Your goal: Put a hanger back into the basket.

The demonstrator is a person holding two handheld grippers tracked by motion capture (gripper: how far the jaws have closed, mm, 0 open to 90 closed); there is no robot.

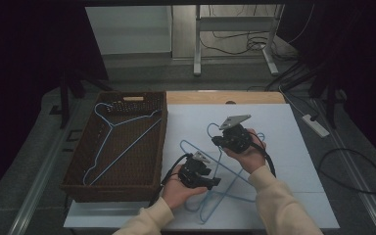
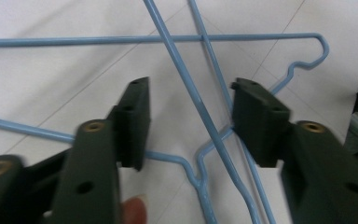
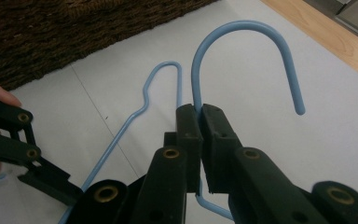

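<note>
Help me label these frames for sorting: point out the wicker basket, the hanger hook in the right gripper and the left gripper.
wicker basket [image 1: 73, 166], high view, on its left wall.
hanger hook [image 3: 242, 25], right gripper view, on top of the curve.
left gripper [image 2: 189, 121], left gripper view, midway between its fingertips.

Hangers [image 1: 225, 188] light blue – basket [image 1: 78, 181] dark brown weave – tabletop [image 1: 293, 161] white.

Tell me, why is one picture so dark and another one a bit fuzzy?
High view: the room around is dim and black at the sides, and the white table is the brightest part. Left gripper view: the left gripper looks soft and smeared close to the camera. Right gripper view: evenly lit, and the blue hanger hook looks sharp.
</note>
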